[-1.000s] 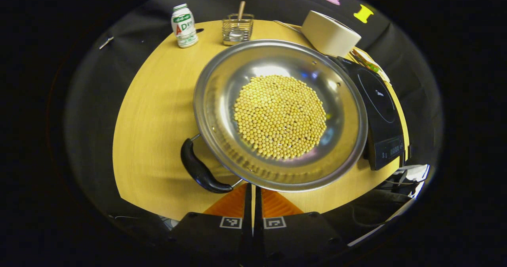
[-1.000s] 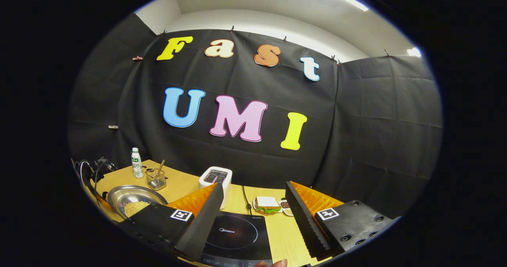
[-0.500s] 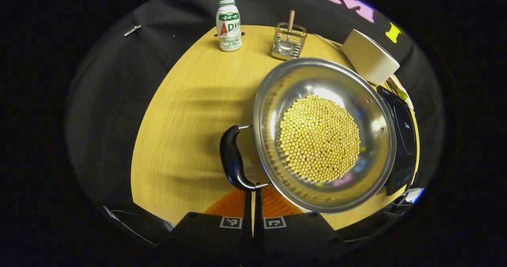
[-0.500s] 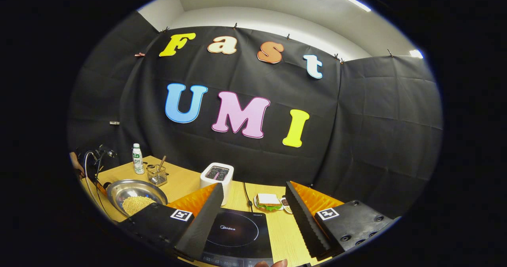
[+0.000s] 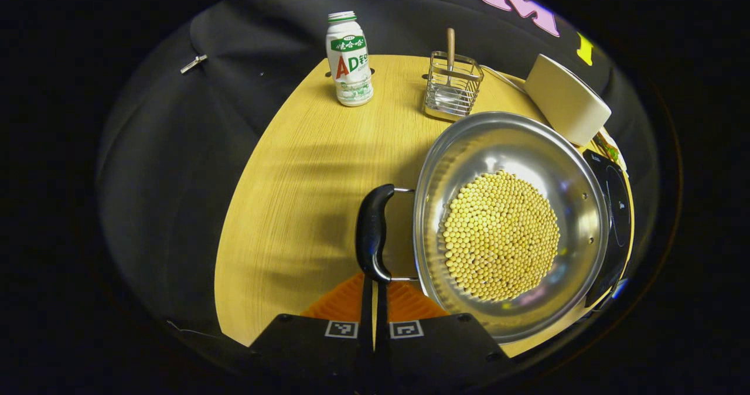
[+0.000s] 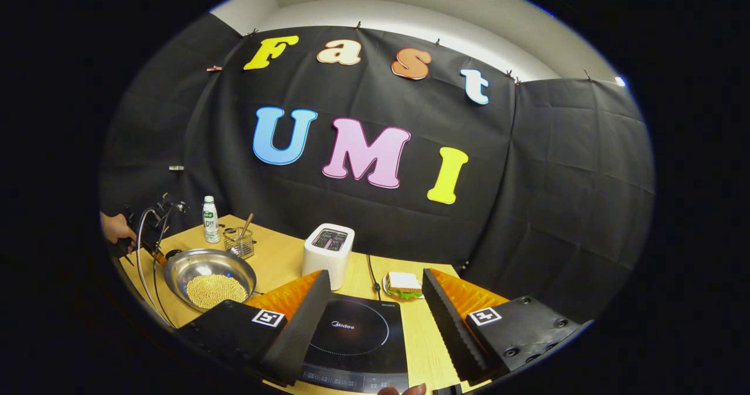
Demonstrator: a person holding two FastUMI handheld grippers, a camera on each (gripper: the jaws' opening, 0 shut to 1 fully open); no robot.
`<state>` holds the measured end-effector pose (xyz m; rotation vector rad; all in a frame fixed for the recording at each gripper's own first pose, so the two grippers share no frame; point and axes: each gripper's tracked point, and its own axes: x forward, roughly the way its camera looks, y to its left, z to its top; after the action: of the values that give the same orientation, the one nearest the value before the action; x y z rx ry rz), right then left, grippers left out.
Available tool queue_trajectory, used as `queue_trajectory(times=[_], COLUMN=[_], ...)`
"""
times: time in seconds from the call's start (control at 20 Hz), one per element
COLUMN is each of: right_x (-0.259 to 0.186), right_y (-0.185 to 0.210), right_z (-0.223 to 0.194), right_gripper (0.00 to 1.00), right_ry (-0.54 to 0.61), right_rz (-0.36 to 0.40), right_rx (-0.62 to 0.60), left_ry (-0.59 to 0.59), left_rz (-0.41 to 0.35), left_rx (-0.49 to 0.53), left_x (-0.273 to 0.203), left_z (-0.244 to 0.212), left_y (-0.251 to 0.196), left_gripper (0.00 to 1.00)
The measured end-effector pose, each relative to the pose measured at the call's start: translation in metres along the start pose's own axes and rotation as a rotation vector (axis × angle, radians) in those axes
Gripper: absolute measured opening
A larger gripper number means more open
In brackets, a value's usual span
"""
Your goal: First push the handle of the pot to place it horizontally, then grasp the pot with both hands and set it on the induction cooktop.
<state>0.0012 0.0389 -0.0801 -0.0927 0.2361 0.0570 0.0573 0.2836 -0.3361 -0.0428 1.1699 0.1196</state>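
A steel pot (image 5: 510,149) holding yellow beans rests on the wooden table, with its black handle (image 5: 372,234) sticking out on the pot's left. My left gripper (image 5: 373,283) is shut with nothing between its fingers, and its tips are right at the handle's near end. In the right gripper view the pot (image 6: 193,266) lies far to the left, where a hand (image 6: 114,228) holds the left gripper. My right gripper (image 6: 375,275) hangs open above the black induction cooktop (image 6: 357,336), well apart from the pot.
A white bottle (image 5: 350,61) and a wire basket with a spoon (image 5: 452,84) stand at the table's far side. The white toaster (image 6: 328,251) sits behind the cooktop (image 5: 615,219), which lies right of the pot. A sandwich (image 6: 403,283) lies beside it.
The left gripper swung left around the pot, from facing its rim to facing the handle's end. The right gripper tipped down slightly, bringing more of the table into view.
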Motion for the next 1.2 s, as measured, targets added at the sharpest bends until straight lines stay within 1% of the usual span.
queue_trajectory(times=[0.15,0.25,0.35,0.45,0.5,0.6,0.65,0.75,0.8,0.85,0.9,0.95,1.1,1.2], right_x=[0.004,0.008,0.016,0.026,0.030,0.041,0.047,0.061,0.068,0.075,0.080,0.084,0.099,0.105], right_y=[0.014,0.025,0.038,0.053,0.062,0.081,0.090,0.111,0.122,0.133,0.144,0.155,0.186,0.205], right_z=[-0.004,-0.004,-0.005,-0.005,-0.007,-0.011,-0.014,-0.024,-0.032,-0.041,-0.051,-0.060,-0.087,-0.106], right_gripper=[0.98,0.98,0.98,0.98,0.98,0.98,0.98,0.98,0.98,0.98,0.98,0.98,0.98,0.99], right_ry=[0.021,0.030,0.039,0.048,0.056,0.080,0.094,0.133,0.161,0.193,0.227,0.256,0.340,0.396], right_rz=[0.038,0.068,0.099,0.129,0.147,0.186,0.203,0.234,0.251,0.265,0.278,0.287,0.313,0.329], right_rx=[-0.014,-0.008,0.002,0.006,0.007,0.025,0.041,0.070,0.081,0.095,0.109,0.125,0.151,0.156], left_ry=[-0.065,-0.135,-0.197,-0.274,-0.319,-0.395,-0.421,-0.445,-0.450,-0.446,-0.436,-0.429,-0.425,-0.398], left_rz=[-0.002,-0.023,-0.049,-0.050,-0.027,-0.005,-0.026,-0.081,-0.105,-0.113,-0.109,-0.107,-0.123,-0.134], left_rx=[-0.069,-0.117,-0.144,-0.128,-0.111,-0.090,-0.094,-0.111,-0.112,-0.108,-0.103,-0.101,-0.090,-0.081], left_x=[-0.009,-0.021,-0.032,-0.045,-0.053,-0.064,-0.071,-0.072,-0.069,-0.066,-0.050,-0.055,-0.048,-0.037], left_z=[-0.004,-0.006,-0.007,0.002,0.008,0.024,0.029,0.036,0.039,0.039,0.051,0.043,0.050,0.052], left_y=[0.003,0.004,0.006,0.012,0.019,0.027,0.026,0.017,0.011,0.009,0.010,0.007,0.001,-0.002], left_gripper=[0.05,0.05,0.05,0.05,0.05,0.05,0.10,0.36,0.41,0.59,0.78,0.97,0.95,0.95])
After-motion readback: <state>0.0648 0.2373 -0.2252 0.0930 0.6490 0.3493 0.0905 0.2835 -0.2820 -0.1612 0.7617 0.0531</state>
